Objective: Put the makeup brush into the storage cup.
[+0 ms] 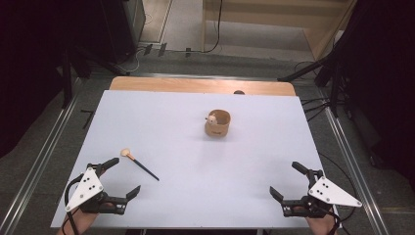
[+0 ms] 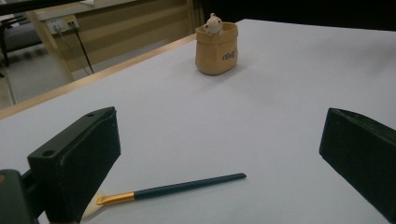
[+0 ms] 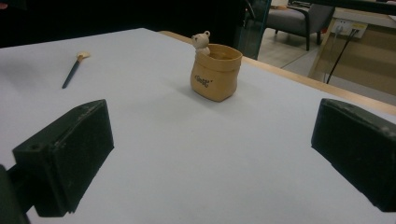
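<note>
Dark-handled makeup brush [image 1: 141,166] with a gold ferrule and a pale bristle head: it lies flat on the white table [image 1: 195,196] in the lower left of the high view, its long axis running diagonally from the bristle end at upper left to the handle tip at lower right. The left gripper [image 1: 117,182] sits just below and left of it, jaws spread wide and holding nothing; one jaw tip stands near the bristle end. The right gripper [image 1: 289,184], lower right of the high view, is likewise fully spread and empty, and well apart from the brush. The left hand is judged the nearer for a pickup.

A tan, sack-shaped holder [image 1: 217,124] with a small cream bear figure on its rim stands upright above centre, apart from both grippers.

The left gripper view shows the brush [image 2: 177,187] low in the frame, between its own jaws but not touched, its bristles partly hidden behind the left jaw. The right gripper view places the brush [image 3: 74,69] far off at upper left and shows lettering on the holder [image 3: 215,72].
</note>
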A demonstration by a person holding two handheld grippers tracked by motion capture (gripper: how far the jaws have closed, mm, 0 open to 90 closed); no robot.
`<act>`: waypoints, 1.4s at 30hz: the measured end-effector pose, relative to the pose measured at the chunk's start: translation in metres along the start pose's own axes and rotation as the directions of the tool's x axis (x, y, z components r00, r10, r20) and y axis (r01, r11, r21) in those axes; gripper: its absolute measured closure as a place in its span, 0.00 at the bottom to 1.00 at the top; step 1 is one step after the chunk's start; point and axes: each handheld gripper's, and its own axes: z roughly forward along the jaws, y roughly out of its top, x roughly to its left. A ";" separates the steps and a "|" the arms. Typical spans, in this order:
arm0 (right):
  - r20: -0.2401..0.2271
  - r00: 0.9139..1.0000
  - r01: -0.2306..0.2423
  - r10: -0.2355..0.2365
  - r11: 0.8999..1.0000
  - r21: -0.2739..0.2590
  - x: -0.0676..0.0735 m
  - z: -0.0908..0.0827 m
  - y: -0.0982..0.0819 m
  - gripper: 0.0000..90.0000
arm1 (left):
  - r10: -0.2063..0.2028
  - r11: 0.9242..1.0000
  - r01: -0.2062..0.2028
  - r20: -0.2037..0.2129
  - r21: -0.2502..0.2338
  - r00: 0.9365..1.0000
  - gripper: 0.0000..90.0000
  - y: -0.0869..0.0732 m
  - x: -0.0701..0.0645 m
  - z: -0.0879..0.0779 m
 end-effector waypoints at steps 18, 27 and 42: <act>-0.006 1.000 -0.004 0.004 1.000 -0.001 0.000 0.001 0.000 0.00 | -0.028 0.999 0.029 0.045 -0.020 0.999 0.00 0.001 0.006 0.003; -0.008 1.000 -0.008 0.008 1.000 0.004 0.001 0.001 0.000 0.00 | -0.052 0.998 0.053 0.065 -0.018 0.997 0.00 0.002 0.014 0.008; 0.000 1.000 -0.010 0.010 1.000 -0.009 0.001 0.000 -0.001 0.00 | -0.073 0.997 0.067 0.149 0.040 0.986 0.00 0.006 0.021 0.016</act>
